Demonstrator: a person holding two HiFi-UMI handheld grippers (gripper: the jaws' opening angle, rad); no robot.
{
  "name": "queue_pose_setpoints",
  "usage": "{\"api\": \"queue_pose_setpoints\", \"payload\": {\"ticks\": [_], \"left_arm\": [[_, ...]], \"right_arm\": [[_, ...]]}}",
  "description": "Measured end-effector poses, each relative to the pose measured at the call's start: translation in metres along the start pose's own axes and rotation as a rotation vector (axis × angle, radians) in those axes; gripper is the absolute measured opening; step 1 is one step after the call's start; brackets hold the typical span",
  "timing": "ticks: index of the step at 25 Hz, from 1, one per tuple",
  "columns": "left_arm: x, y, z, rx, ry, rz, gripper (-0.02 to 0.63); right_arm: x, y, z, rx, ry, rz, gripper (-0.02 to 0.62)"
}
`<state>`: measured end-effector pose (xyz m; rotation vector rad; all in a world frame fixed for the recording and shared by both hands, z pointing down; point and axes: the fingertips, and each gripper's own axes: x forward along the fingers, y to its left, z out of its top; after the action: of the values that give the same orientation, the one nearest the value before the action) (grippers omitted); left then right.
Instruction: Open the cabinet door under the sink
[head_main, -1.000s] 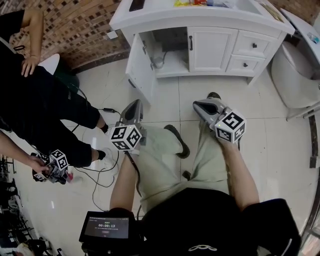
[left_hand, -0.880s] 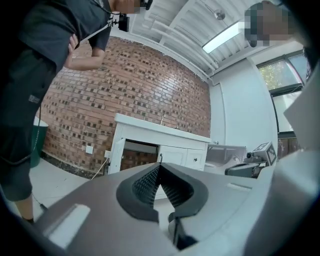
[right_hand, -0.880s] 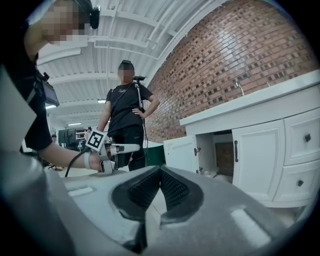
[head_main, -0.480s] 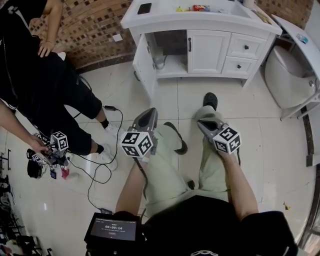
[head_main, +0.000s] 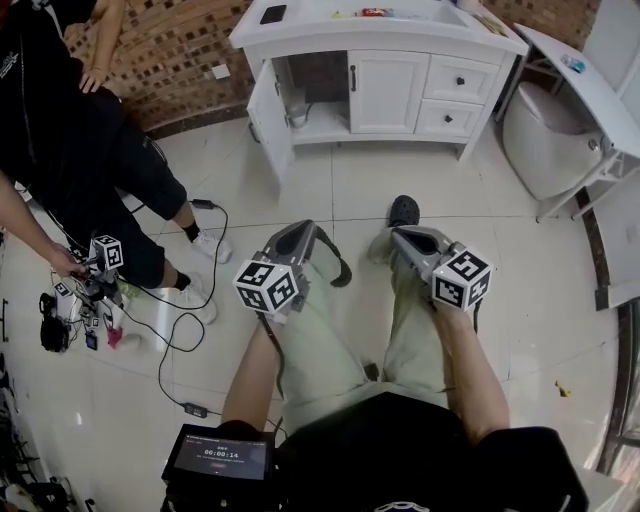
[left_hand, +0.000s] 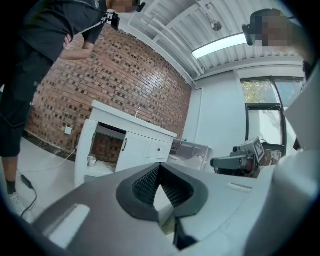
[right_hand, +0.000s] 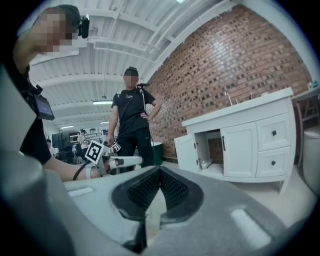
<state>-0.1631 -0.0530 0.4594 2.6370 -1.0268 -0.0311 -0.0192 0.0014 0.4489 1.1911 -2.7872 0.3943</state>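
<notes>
The white vanity cabinet (head_main: 400, 60) stands at the top of the head view, well ahead of both grippers. Its left door (head_main: 266, 112) is swung wide open, showing pipes and a shelf inside; the right door (head_main: 390, 92) with a black handle is closed. My left gripper (head_main: 300, 238) and right gripper (head_main: 404, 238) are held side by side above my legs, both shut and empty. In the left gripper view the cabinet (left_hand: 130, 145) lies far beyond the shut gripper (left_hand: 160, 170). The right gripper view shows the cabinet (right_hand: 240, 145) beyond the shut gripper (right_hand: 160, 172).
A bystander in black (head_main: 90, 150) stands at left holding another marker-cube gripper (head_main: 105, 255). Cables (head_main: 190, 340) trail over the tiled floor at left. A white toilet (head_main: 545, 140) stands right of the cabinet. Two drawers (head_main: 455, 80) sit beside the closed door.
I have backed away from the cabinet, which now looks smaller and farther off. Both grippers came back with me, still shut. The left door stays open.
</notes>
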Motion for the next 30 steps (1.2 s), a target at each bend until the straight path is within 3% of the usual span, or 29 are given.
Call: {"api": "queue_pose_setpoints", "payload": {"ticks": [4, 6, 12, 17, 21, 26, 30], "left_arm": [[-0.001, -0.049, -0.016, 0.017, 0.025, -0.139, 0.015], [0.003, -0.068, -0.026, 0.031, 0.052, -0.166, 0.015], [0.003, -0.1, -0.052, 0.049, 0.102, -0.121, 0.015], [-0.017, -0.116, -0.027, 0.015, 0.009, -0.062, 0.015], [-0.037, -0.123, -0.015, 0.042, -0.018, -0.025, 0.015], [-0.038, -0.126, -0.043, 0.155, 0.089, 0.01, 0.017], [-0.028, -0.13, -0.064, 0.282, 0.214, 0.03, 0.017]], "right_arm": [[-0.034, 0.03, 0.005, -0.142, 0.02, -0.041, -0.008], [-0.049, 0.038, 0.003, -0.167, 0.012, -0.04, -0.008], [-0.078, 0.023, -0.032, -0.051, -0.003, -0.069, -0.008], [-0.098, 0.03, -0.042, -0.09, 0.004, -0.092, -0.008], [-0.111, 0.031, -0.048, -0.086, -0.006, -0.098, -0.008], [-0.117, 0.037, -0.046, -0.026, -0.068, -0.063, -0.008], [-0.109, 0.046, -0.045, -0.044, -0.066, -0.054, -0.008]]}}
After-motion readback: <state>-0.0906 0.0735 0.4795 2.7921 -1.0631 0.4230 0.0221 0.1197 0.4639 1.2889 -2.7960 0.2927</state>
